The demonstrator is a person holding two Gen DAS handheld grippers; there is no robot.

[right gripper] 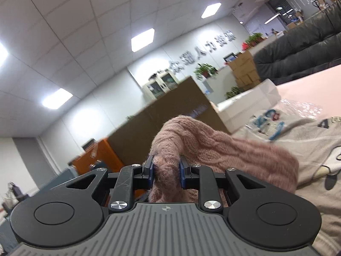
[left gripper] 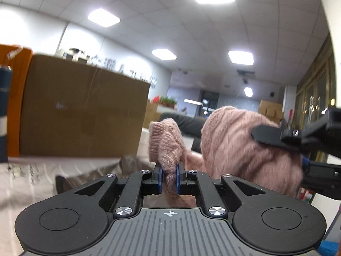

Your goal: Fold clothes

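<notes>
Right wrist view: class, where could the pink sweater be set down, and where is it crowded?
Bare pale tabletop lies at the far right, bordered by the grey sofa behind and the clear plastic bag in front. Nearer, it is crowded: the grey printed garment covers the surface. Both grippers hold the pink sweater aloft.

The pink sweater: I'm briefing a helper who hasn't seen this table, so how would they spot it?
Find the big brown cardboard box; in front of it is a fuzzy pink cable-knit sweater, clamped by both the left hand-held gripper and the right hand-held gripper. Unlike the flat grey printed garment beside it, it's fluffy and lifted.
</notes>
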